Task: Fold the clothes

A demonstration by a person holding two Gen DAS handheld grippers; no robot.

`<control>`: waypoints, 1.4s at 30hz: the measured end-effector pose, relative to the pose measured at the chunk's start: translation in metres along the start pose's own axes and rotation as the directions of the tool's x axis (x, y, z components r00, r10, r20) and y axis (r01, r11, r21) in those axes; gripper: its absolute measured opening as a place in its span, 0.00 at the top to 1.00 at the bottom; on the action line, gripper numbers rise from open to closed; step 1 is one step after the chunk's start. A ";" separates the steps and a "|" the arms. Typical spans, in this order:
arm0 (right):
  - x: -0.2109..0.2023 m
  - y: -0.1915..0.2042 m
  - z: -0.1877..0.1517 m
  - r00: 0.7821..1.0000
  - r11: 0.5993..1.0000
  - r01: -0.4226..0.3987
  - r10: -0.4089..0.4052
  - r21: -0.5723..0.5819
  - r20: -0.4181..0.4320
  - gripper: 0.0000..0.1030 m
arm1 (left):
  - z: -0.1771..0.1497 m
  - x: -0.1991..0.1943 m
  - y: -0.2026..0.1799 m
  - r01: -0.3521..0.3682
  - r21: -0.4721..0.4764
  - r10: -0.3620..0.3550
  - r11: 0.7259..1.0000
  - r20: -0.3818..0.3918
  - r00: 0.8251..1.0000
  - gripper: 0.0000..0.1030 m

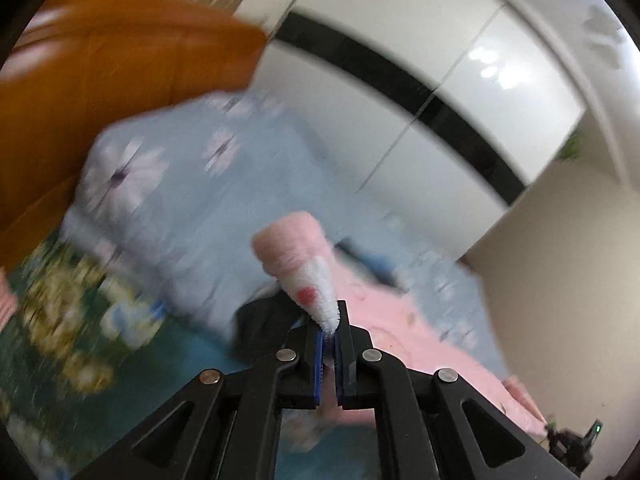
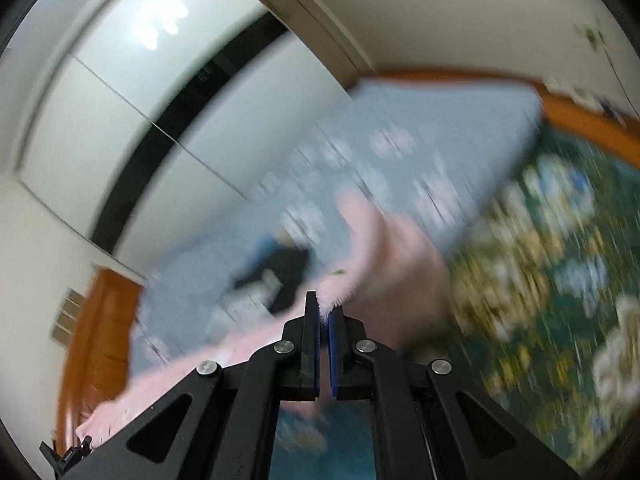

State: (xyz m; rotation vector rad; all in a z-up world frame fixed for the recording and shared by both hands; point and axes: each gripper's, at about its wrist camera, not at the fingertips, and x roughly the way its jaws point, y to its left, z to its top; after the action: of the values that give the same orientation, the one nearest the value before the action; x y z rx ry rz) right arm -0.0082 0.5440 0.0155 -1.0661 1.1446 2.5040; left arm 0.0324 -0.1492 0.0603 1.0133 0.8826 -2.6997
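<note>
Blue floral quilt (image 2: 400, 152) smeared by blur, dark garment (image 2: 284, 272) indistinct — green bedspread (image 1: 60, 320) streaked

No writing, label, brand, number or sign can be read in either wrist view. Both pictures are smeared by motion blur, and the surfaces that show carry only flower patterns and plain colours.

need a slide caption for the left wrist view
Left gripper shut on a fluffy pink-and-white garment, lifted above a blue floral bedspread.
</note>
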 end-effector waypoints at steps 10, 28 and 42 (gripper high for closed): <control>0.088 -0.148 -0.212 0.876 0.927 0.303 -0.180 0.221 -0.447 0.97 | -0.143 0.060 0.161 -0.396 -0.128 0.339 0.909 -0.324 0.883 0.96; 0.092 -0.130 -0.311 0.747 0.883 0.469 -0.385 0.020 -0.542 0.97 | -0.189 0.079 0.253 -0.505 0.133 0.507 0.853 -0.442 0.740 0.95; 0.074 -0.123 -0.333 0.690 0.822 0.561 -0.529 -0.098 -0.494 0.96 | -0.241 0.101 0.306 -0.531 0.114 0.484 0.840 -0.598 0.638 0.79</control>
State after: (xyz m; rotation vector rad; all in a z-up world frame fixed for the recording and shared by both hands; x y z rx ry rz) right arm 0.1696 0.3794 -0.2545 -1.8006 0.8125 1.7514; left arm 0.1851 -0.2563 -0.2969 1.8426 0.6138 -1.8540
